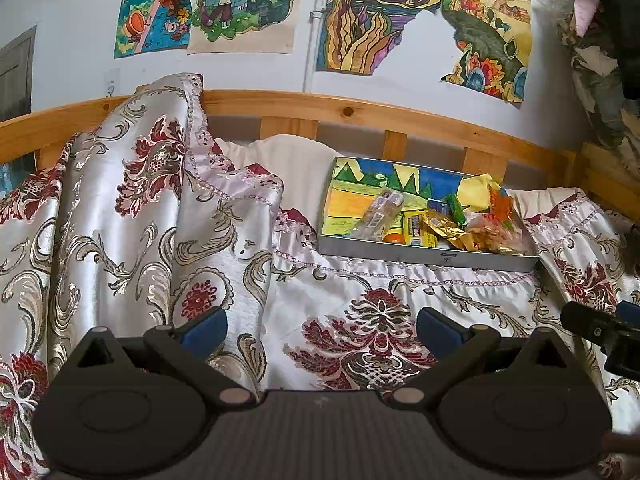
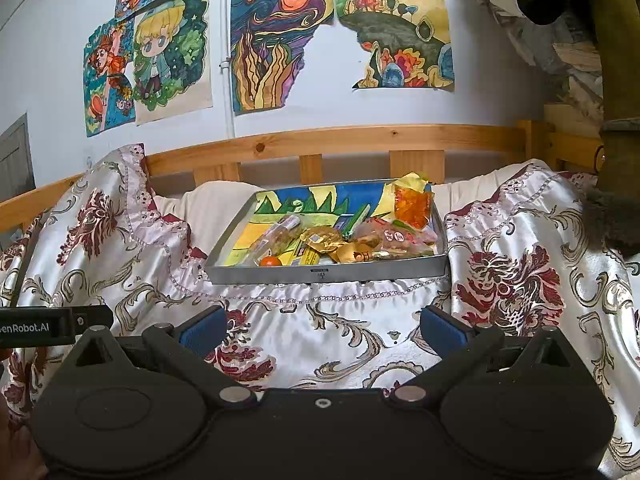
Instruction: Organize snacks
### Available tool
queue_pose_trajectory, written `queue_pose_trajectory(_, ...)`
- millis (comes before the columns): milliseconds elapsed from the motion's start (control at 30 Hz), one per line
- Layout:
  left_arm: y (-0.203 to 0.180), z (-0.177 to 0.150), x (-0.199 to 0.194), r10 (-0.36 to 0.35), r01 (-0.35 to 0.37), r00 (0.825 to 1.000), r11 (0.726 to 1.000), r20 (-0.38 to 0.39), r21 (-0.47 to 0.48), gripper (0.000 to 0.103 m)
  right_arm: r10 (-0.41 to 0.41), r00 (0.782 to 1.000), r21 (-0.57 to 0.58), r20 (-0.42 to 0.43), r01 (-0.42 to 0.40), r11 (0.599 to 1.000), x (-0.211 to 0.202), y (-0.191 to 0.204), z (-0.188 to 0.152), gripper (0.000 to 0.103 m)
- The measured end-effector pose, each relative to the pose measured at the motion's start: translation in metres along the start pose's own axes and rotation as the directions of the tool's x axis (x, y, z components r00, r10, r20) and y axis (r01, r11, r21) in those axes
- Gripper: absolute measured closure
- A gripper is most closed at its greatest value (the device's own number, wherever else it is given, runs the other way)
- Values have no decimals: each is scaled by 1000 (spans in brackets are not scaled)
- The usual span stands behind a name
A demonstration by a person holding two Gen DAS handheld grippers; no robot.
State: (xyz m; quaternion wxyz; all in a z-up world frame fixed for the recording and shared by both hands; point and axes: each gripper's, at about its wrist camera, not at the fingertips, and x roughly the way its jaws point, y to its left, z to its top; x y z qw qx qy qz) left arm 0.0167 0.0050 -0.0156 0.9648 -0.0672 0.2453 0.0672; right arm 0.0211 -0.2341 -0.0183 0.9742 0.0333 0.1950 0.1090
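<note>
A grey metal tray [image 1: 424, 256] [image 2: 328, 274] lined with a colourful drawing rests on the bed's satin cover, ahead of both grippers. Several wrapped snacks are heaped in its near right part: a clear packet [image 1: 380, 214] [image 2: 280, 234], gold foil packets [image 1: 444, 228] [image 2: 324, 238], a yellow box [image 1: 416, 232], a small orange fruit [image 1: 394, 239] [image 2: 270, 261] and an orange bag [image 2: 412, 204]. My left gripper [image 1: 320, 330] is open with nothing between its blue pads, well short of the tray. My right gripper [image 2: 322, 328] is likewise open and holds nothing.
A wooden bed rail [image 1: 320, 108] [image 2: 340, 140] runs behind the tray, under a wall of drawings. The floral satin cover [image 1: 120, 208] is bunched high at the left and drapes up at the right [image 2: 540, 248]. The other gripper shows at each view's edge [image 1: 600, 328] [image 2: 40, 326].
</note>
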Motion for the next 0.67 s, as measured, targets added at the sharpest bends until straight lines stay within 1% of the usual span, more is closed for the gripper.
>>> queue_pose_trajectory(667, -1, -1, 0, -1, 1, 1000, 1000, -4, 1, 0, 1, 1000, -2, -4, -1, 1000, 1, 1, -1, 1)
